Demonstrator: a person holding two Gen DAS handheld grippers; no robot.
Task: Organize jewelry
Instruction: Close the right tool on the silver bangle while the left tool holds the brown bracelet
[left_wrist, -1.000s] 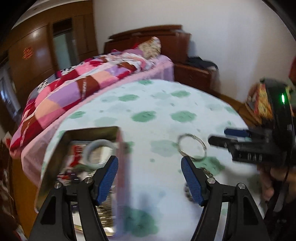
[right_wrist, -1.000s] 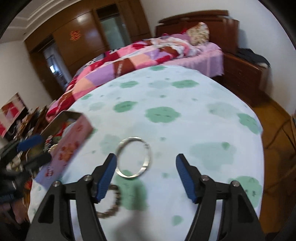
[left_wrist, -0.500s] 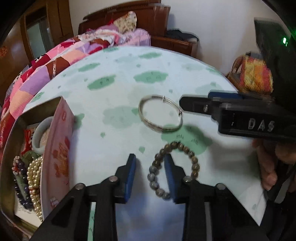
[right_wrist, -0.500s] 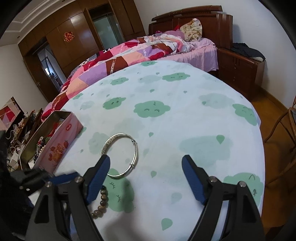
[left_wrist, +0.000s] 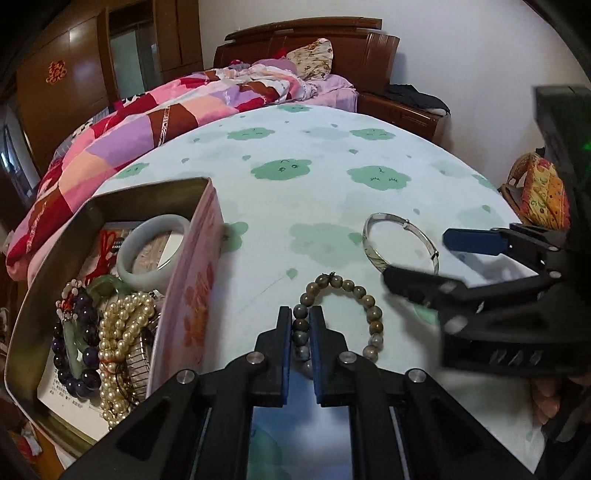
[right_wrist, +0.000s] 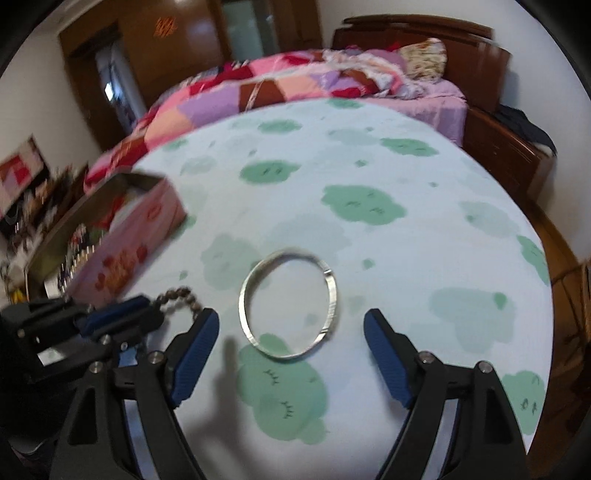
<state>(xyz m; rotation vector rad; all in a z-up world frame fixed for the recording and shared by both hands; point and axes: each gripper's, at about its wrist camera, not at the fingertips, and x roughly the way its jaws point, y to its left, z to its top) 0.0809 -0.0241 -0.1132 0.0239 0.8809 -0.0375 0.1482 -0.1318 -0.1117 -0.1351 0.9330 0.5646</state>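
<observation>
Far left, the open pink tin (left_wrist: 192, 295) sits on the cloud-print tablecloth (left_wrist: 295, 206), already loaded: a pale jade bangle (left_wrist: 151, 254), a pearl strand (left_wrist: 122, 343) and a purple bead bracelet (left_wrist: 74, 354) lie inside. Just right of the tin, the left gripper (left_wrist: 301, 325) is clamped on the near side of the brown bead bracelet (left_wrist: 354, 291), blue pads squeezing a bead while the rest of the loop lies flat on the cloth. Next over, the silver bangle (right_wrist: 288, 306) rests flat, near the beads but apart from them. And the right gripper (right_wrist: 291, 350) hangs just short of it, jaws spread wide, nothing between the pads.
</observation>
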